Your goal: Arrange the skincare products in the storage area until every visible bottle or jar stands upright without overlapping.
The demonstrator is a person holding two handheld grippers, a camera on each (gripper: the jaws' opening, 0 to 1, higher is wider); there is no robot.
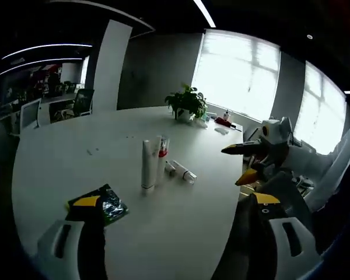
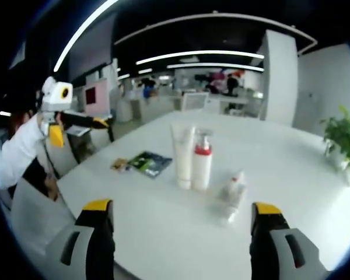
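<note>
Upright tube (image 2: 182,154), pump bottle (image 2: 202,160), toppled bottles (image 2: 233,192)

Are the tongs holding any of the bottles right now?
No. Both are open and empty: the left tongs and right tongs hang above the table, away from the white tube and pump bottle.

White sleeve (image 2: 14,153), grey grippers (image 2: 184,219) with 2 black, yellow-tipped jaws each
</note>
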